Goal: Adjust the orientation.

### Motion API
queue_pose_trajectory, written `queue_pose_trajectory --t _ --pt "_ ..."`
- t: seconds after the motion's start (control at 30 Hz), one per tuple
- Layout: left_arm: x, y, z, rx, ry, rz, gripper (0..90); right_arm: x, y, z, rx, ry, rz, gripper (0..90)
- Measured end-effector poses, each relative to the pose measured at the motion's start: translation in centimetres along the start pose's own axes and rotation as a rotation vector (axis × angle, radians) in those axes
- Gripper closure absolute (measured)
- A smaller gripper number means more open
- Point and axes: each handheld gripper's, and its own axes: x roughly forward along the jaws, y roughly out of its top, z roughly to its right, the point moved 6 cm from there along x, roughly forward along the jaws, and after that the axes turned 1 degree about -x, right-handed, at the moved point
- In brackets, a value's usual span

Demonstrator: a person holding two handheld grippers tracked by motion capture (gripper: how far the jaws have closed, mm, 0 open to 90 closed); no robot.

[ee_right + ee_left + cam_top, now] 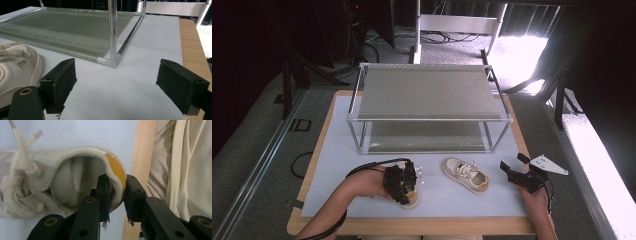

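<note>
The near shoe, lying on the mat in front of the metal rack, is gripped at its soft, yielding heel collar (light, easily deformed) by the left gripper, while the right gripper is held agape, empty.

open mat left of the shoes, two-tier rack blocking the far half, second shoe mid-front
</note>
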Motion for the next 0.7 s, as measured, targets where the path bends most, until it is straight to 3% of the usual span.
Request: queue_pose_trajectory --t 0.27,0.4,0.43,0.47,0.53,0.57,0.7 --pt "-0.4 -1.7 0.0 -0.029 0.032 -0.028 69.2 0.0 0.0 0.0 -0.002 -0.001 -0.003 15.1" --pt "0.3 -1.8 -0.1 -0.102 0.025 -0.011 63.8 0.1 0.0 0.1 0.007 -0.001 -0.01 14.8" --pt "0.3 -1.8 -0.1 -0.102 0.025 -0.011 62.4 0.1 0.0 0.1 0.007 -0.001 -0.01 14.8" --pt "0.4 -1.9 -0.2 -0.122 0.015 0.011 62.4 0.1 0.0 0.1 0.008 0.002 -0.008 13.0" --pt "0.4 -1.9 -0.2 -0.123 0.019 0.015 60.0 0.2 -0.1 0.1 0.023 0.032 -0.046 11.7" --pt "0.4 -1.9 -0.2 -0.118 0.022 0.019 60.0 0.2 -0.2 0.0 0.024 0.069 -0.066 11.4" --pt "0.4 -1.9 -0.3 -0.116 0.025 0.027 58.9 -0.3 0.6 -0.4 -0.006 0.119 -0.066 12.0"
